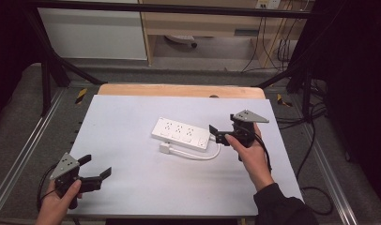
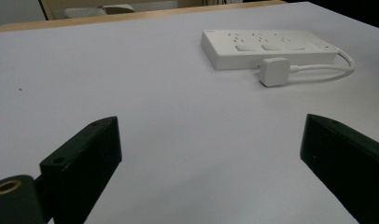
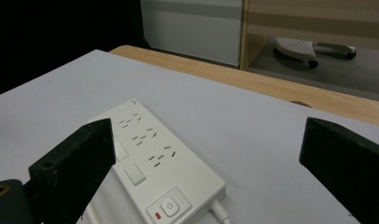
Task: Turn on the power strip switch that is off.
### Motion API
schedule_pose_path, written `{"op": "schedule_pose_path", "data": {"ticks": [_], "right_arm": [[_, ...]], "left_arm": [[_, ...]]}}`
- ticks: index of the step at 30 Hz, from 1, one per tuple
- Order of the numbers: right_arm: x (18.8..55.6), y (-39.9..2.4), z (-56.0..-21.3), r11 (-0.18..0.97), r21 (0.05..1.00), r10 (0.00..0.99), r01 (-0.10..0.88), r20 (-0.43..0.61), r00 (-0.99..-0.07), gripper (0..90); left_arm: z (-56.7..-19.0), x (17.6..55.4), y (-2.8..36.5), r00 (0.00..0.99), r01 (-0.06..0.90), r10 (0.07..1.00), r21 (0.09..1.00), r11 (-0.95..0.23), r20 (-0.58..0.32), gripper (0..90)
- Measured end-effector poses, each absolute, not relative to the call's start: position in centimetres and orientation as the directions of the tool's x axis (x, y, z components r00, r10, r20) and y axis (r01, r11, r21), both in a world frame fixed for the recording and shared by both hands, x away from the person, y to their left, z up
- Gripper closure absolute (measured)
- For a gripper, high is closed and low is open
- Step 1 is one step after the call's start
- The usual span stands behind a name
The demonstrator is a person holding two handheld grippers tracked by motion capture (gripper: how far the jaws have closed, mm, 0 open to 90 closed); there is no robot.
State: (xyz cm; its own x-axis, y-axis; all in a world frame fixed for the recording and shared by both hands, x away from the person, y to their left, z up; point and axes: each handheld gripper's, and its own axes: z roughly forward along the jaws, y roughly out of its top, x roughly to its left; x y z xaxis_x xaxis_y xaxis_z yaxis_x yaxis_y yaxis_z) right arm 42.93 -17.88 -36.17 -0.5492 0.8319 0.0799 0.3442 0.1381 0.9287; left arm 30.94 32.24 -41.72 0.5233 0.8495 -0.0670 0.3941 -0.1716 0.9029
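A white power strip [image 1: 180, 133] lies a little right of the mat's middle. Its own cord [image 1: 198, 156] loops along its near side and ends in a white plug [image 1: 166, 148] that lies loose on the mat. My right gripper [image 1: 217, 133] is open just off the strip's right end, jaws pointing left. In the right gripper view the strip [image 3: 150, 158] lies below the wide-apart jaws of that gripper [image 3: 208, 128], its power button [image 3: 169, 205] nearest. My left gripper [image 1: 95, 166] is open near the front left corner. The left gripper view shows the strip [image 2: 267, 46] and plug [image 2: 274, 71] far ahead.
A white mat [image 1: 132, 178] covers the wooden table [image 1: 179, 90]. Black frame bars [image 1: 48, 70] stand at both sides, and cables [image 1: 315, 140] trail on the floor at the right. A wooden shelf unit [image 1: 202, 23] stands behind the table.
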Motion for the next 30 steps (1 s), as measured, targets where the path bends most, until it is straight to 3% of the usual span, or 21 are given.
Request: {"op": "schedule_pose_path", "data": {"ticks": [30], "right_arm": [[44.6,-14.4,-37.0,0.16,0.919,0.818,0.36,0.081,-0.57,5.2]], "left_arm": [[-41.7,31.0,32.2,0.532,0.395,0.844,0.902,-0.175,-0.07,5.7]]}}
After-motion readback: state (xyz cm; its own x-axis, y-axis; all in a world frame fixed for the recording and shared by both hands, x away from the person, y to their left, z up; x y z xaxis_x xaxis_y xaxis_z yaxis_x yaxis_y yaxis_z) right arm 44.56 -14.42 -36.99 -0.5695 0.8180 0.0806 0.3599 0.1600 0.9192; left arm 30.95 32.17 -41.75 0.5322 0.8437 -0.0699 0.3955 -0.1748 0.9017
